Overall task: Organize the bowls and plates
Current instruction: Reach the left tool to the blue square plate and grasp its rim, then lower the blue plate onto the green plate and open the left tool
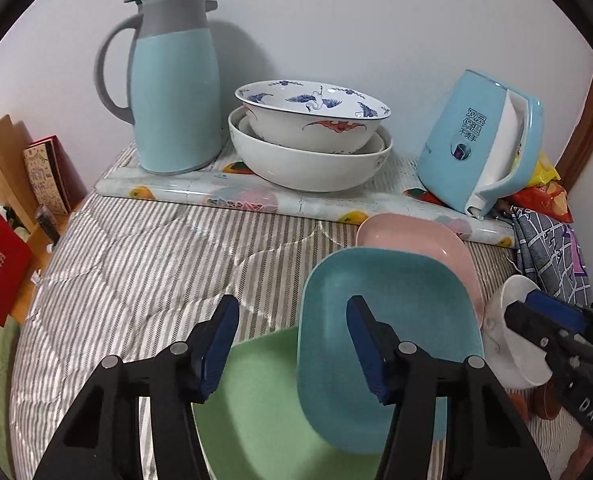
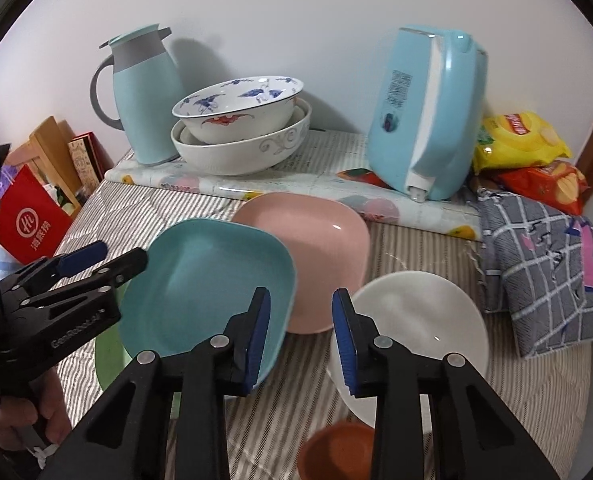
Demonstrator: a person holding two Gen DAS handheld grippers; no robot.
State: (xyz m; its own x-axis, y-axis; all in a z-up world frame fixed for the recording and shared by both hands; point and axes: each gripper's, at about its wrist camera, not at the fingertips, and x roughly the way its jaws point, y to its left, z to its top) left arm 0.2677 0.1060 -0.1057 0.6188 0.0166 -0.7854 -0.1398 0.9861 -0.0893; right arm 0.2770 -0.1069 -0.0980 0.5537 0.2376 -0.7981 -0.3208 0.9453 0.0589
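A blue square plate (image 1: 392, 320) (image 2: 204, 284) lies tilted over a green plate (image 1: 264, 408) and against a pink plate (image 1: 412, 236) (image 2: 320, 240) on the striped cloth. My left gripper (image 1: 292, 344) (image 2: 112, 260) is open and straddles the blue plate's left rim without pressing on it. To the right sits a white bowl (image 1: 512, 344) (image 2: 416, 320). My right gripper (image 2: 302, 340) (image 1: 536, 312) is open at the bowl's left rim, one pad over the rim and the other between the bowl and the blue plate. A patterned bowl (image 1: 310, 120) is nested in a large white bowl (image 1: 308, 164) at the back.
A blue thermos jug (image 1: 176, 92) and a blue kettle (image 1: 476, 140) flank the stacked bowls on a raised board. Snack bags (image 2: 516, 136) and a folded checked cloth (image 2: 548, 264) lie right. A small brown bowl (image 2: 336, 452) sits near. A red bag (image 2: 32, 216) stands left.
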